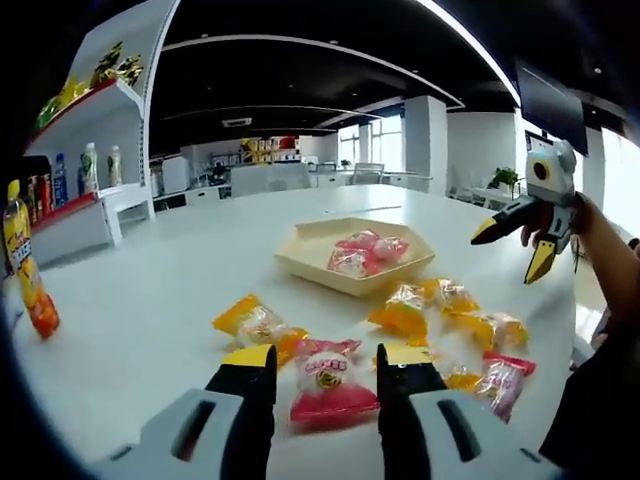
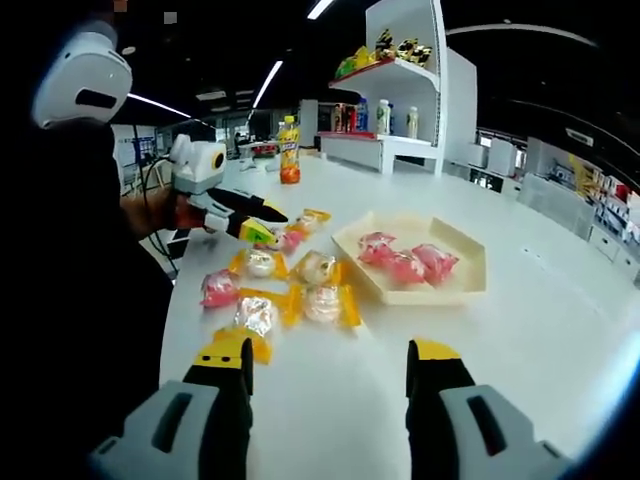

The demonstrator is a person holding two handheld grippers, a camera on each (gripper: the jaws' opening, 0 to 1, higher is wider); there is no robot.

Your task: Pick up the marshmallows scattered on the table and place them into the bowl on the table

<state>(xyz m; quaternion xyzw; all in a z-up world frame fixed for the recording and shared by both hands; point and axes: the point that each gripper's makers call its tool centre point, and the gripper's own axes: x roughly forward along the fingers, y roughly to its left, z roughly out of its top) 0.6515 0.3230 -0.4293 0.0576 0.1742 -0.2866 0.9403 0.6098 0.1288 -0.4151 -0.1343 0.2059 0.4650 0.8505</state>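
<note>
A pink-wrapped marshmallow (image 1: 328, 385) lies on the white table between the jaws of my left gripper (image 1: 327, 362), which stands open around it without closing. Several more yellow and pink packets (image 1: 440, 310) are scattered just beyond. The cream bowl (image 1: 325, 272) behind them holds pink packets (image 1: 365, 250). My right gripper (image 1: 505, 258) hangs open in the air at the right, above the table. In the right gripper view, my right gripper (image 2: 330, 355) is open with bare table between its jaws. My left gripper (image 2: 272, 227) is low over the scattered packets (image 2: 300, 285), left of the bowl (image 2: 420, 297).
An orange drink bottle (image 1: 25, 270) (image 2: 290, 150) stands near the table's far side. A white shelf (image 1: 90, 170) (image 2: 400, 100) with bottles and snacks rises behind it. The person's arm (image 1: 610, 270) and dark body (image 2: 80, 260) are at the table's edge.
</note>
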